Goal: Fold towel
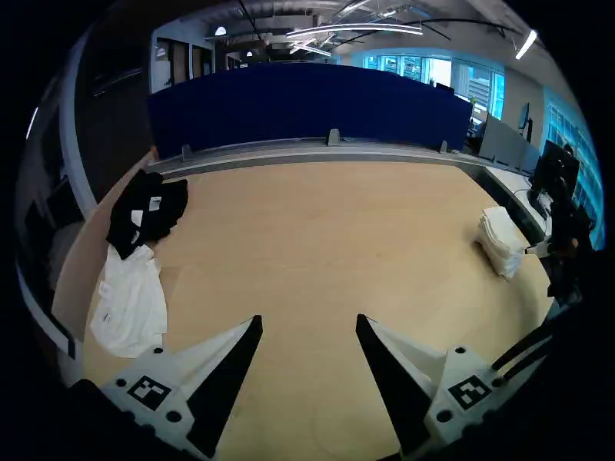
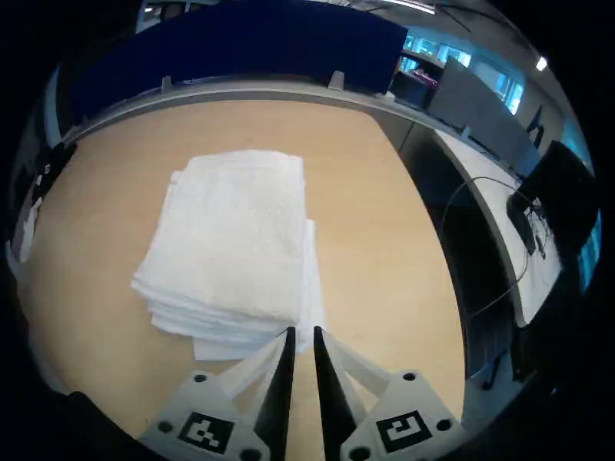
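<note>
Right hand-held gripper (image 2: 301, 332) nearly closed at towel stack (image 2: 231, 238); left hand-held gripper (image 1: 307, 319) wide.

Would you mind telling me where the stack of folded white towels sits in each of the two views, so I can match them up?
Left gripper view: the stack of folded white towels lies far right, near the table edge.
Right gripper view: the stack lies at centre, just ahead of the right gripper.
Shared landmark: the blue partition along the table's far side.
</note>
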